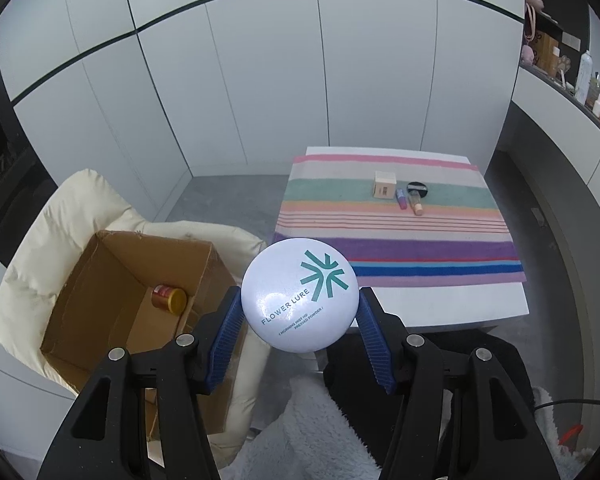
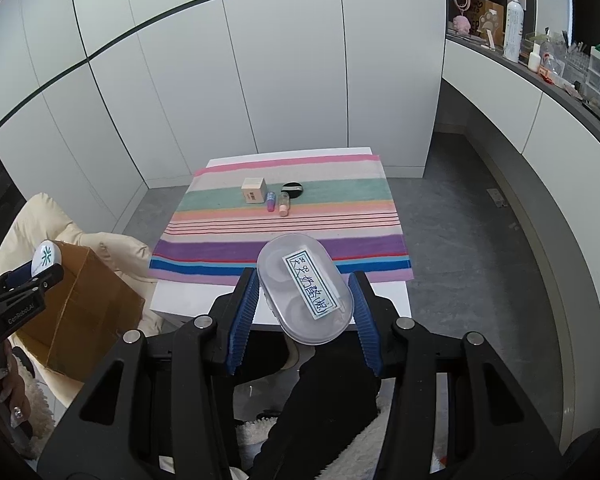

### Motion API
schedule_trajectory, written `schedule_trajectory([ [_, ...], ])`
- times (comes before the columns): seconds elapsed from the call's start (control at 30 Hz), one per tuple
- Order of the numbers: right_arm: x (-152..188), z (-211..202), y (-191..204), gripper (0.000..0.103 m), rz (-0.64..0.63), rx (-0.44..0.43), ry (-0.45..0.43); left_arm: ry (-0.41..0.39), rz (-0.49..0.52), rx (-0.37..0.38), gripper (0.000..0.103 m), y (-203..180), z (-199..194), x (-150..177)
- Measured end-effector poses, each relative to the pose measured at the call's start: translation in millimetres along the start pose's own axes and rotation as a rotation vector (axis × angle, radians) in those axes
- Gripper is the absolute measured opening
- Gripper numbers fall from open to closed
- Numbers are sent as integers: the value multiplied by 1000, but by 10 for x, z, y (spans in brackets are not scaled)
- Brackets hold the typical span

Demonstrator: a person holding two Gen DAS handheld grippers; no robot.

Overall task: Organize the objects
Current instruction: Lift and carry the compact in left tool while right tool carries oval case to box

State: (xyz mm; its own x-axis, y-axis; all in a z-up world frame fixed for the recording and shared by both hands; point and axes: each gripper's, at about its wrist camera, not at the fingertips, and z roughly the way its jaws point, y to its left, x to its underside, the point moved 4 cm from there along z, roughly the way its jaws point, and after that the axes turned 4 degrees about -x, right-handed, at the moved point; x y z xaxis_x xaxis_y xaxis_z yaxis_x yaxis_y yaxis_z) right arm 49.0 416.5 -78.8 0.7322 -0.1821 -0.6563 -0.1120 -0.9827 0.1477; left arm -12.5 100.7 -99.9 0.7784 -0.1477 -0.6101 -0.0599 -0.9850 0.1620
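My left gripper [image 1: 300, 300] is shut on a round white powder compact [image 1: 300, 294] marked FLOWER LURE, held in the air just right of an open cardboard box [image 1: 100, 276]. The box holds a small jar with a gold lid [image 1: 169, 298]. My right gripper [image 2: 306, 294] is shut on a clear oval plastic case [image 2: 306, 294] with a handwritten label, held above the near edge of the table. The left gripper with the compact [image 2: 46, 258] also shows at the left of the right wrist view, over the box [image 2: 84, 312].
A striped cloth [image 2: 284, 236] covers a white table [image 2: 204, 300]. On it lie a small beige box [image 2: 254, 191], a blue-pink tube [image 2: 270, 201], a peach bottle [image 2: 284, 204] and a black compact [image 2: 293, 190]. The cardboard box sits on a cream cushioned chair [image 1: 32, 256]. A cluttered shelf [image 2: 540, 60] runs along the right.
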Motion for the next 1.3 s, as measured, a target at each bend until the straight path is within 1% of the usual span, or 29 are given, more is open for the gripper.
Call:
schedule_trajectory([
  [0.2,30,146,115,48,-19,-14,31,35,-18,6,58,107,100,40],
  [0.3,27,224,259,48,-50,-34,49,44,-30,-12,58,215,116,105],
  [0.4,27,289,473,48,-87,-72,62,60,-64,-24,58,381,126,171],
  [0.53,66,400,883,48,-151,-155,93,64,-115,-66,58,662,122,263],
  [0.63,167,496,1300,48,-225,-227,126,81,-164,-92,58,913,136,357],
  [0.83,393,627,2013,48,-356,-336,181,110,-261,-151,58,1433,146,556],
  [0.9,473,669,2236,48,-388,-362,200,118,-289,-161,58,1571,134,611],
  [1.1,689,731,2743,48,-483,-431,246,130,-357,-213,58,1990,42,872],
  [1.2,782,754,2956,48,-523,-456,273,140,-398,-233,58,2210,20,985],
  [1.3,862,749,3131,48,-560,-472,288,153,-430,-241,58,2345,13,1070],
])
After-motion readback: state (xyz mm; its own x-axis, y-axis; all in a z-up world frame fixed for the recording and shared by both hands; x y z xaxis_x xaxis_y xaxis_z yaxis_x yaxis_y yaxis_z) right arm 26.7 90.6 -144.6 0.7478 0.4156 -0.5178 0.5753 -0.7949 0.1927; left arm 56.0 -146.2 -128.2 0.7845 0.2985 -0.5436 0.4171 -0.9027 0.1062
